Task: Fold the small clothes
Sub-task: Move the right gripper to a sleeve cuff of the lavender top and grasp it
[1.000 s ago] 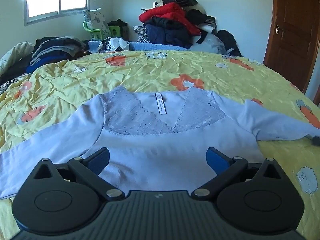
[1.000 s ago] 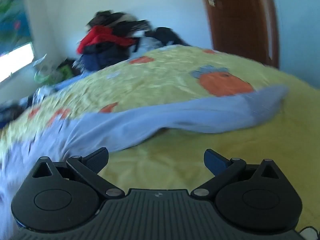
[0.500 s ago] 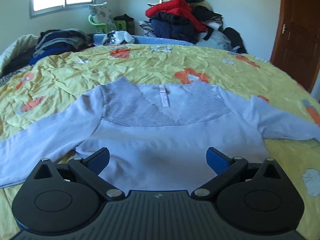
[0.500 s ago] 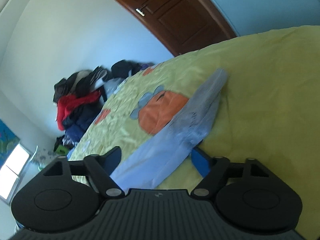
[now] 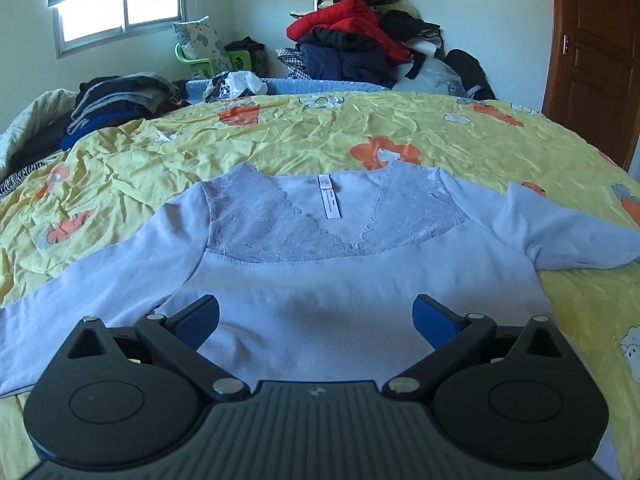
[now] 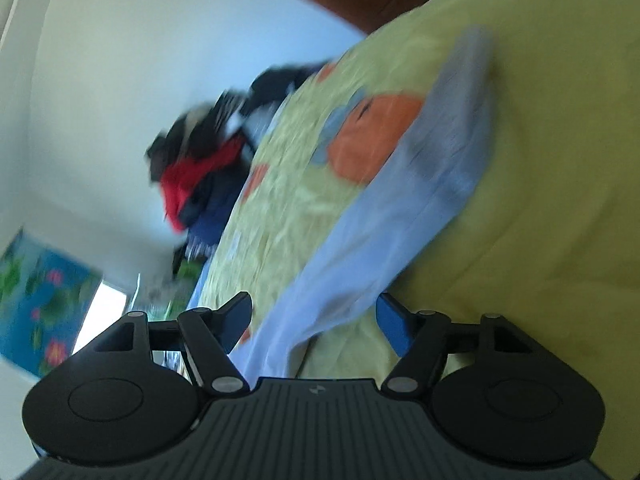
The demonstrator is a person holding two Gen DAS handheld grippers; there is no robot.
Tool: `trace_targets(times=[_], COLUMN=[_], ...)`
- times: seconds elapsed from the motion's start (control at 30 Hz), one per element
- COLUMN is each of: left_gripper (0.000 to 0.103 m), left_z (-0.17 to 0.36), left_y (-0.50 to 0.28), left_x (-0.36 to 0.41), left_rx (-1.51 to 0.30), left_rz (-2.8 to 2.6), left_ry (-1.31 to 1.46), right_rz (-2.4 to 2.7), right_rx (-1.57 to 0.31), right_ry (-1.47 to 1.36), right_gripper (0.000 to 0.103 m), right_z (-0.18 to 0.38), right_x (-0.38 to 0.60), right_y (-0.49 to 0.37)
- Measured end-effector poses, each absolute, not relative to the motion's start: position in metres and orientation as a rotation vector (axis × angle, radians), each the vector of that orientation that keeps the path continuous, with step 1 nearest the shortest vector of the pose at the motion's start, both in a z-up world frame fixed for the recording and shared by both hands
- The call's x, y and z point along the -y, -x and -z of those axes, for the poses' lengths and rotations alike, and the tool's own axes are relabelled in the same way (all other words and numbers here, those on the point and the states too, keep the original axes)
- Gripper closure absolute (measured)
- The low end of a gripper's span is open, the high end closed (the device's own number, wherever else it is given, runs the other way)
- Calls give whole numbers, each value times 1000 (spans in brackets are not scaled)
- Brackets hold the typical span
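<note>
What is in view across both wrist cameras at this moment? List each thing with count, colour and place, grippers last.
top: one, pale lilac with lace yoke, spread flat on the bed, front up, sleeves out to both sides
sleeve: one, same lilac, lying between the right gripper's fingers
bedspread: one, yellow with orange flowers, covering the bed
clothes heap: one, red, navy and black, against the far wall
folded stack: one, dark grey and blue, far left of the bed
window: one, bright, upper left wall
door: one, brown wood, right
left gripper: black with blue pads, open over the top's hem
right gripper: black with blue pads, rolled sideways, open around the sleeve
</note>
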State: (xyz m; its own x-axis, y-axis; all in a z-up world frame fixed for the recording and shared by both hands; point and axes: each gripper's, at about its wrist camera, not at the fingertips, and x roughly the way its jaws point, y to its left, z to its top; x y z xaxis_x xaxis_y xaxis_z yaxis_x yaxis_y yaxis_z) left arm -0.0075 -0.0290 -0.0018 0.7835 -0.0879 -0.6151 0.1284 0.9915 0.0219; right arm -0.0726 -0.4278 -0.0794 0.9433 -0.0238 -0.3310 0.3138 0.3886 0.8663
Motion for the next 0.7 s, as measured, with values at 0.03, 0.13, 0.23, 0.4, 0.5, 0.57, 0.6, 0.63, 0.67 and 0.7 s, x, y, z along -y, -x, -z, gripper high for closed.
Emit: trace_targets(times=[0.03,0.13,0.23,0.4,0.5,0.57,0.6,0.63,0.67,0.7], left_gripper=[0,0,0,0,0,0,0,0,0,0], left_z=[2,0,-1,2,3,2,2,1,0,0], left_y=[8,11,9,3,3,4,4,4,4,3], left_x=[29,27,25,22,20,18,17,17,16,15], left_rx=[-660,-644,-640,-658,-663,-652,-645,-639,-636,-636], left_rz=[116,108,89,68,62,57,50,45,41,38], left_ry=[-62,-60,-66,-78,-85,-91,-94,-95,-95,-91], right_rz=[227,367,464,515,517,499,483,458,433,399], right_rx=[-278,-222,-181,-168,-175,-162,-150,-141,-132,-126], right_ry=[-1129,-1067,-1058,-1084,-1088,-1091,-1079,-1065,-1058,-1053], right_gripper=[31,39,51,75,87,89,89,89,89,89], right_z=[78,75,73,80,86,87,84,79,76,70], right_x=[431,452,473,490,491,485,478,473,464,457], right_y=[67,56,46,27,21,25,39,35,49,45])
